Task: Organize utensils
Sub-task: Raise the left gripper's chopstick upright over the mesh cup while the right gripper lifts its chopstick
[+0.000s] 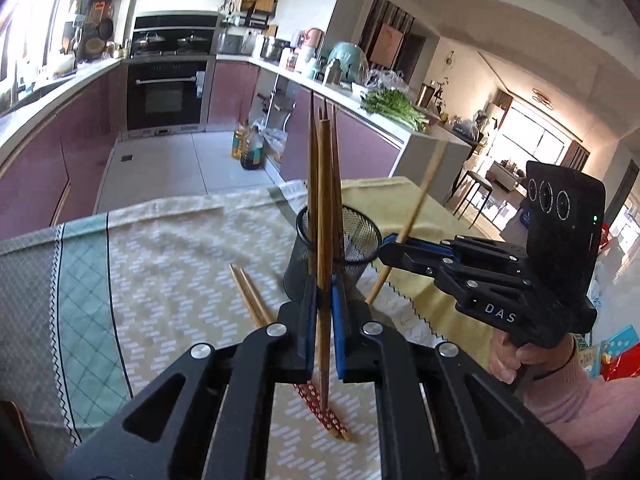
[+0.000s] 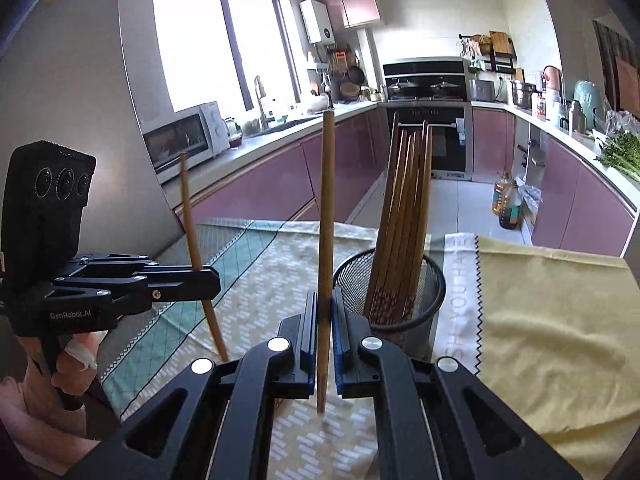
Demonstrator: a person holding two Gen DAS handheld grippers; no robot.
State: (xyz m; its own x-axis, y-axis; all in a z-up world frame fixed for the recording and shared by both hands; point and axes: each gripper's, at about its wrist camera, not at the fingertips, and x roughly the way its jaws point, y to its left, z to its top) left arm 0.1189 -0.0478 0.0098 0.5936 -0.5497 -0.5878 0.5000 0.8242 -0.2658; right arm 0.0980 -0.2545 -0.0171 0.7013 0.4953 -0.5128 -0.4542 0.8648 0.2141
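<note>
Kitchen counters curve behind a cloth-covered table point(image 1: 168, 240). Each gripper, left point(image 1: 324, 320) and right point(image 2: 325, 336), pinches one chopstick upright near the mesh cup point(image 2: 400, 280), likely to drop it in; loose chopsticks point(image 1: 250, 296) lie left of it.

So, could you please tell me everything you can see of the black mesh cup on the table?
The black mesh cup is a round pen-holder style container of what looks like wire mesh, with a solid rim and dark base. It stands upright on the patterned tablecloth, near the edge of a yellow cloth. A bundle of brown wooden chopsticks leans inside it, their ends rising well above the rim. In the left wrist view it sits just beyond the gripper holding a chopstick. Neither gripper appears to touch it.
</note>
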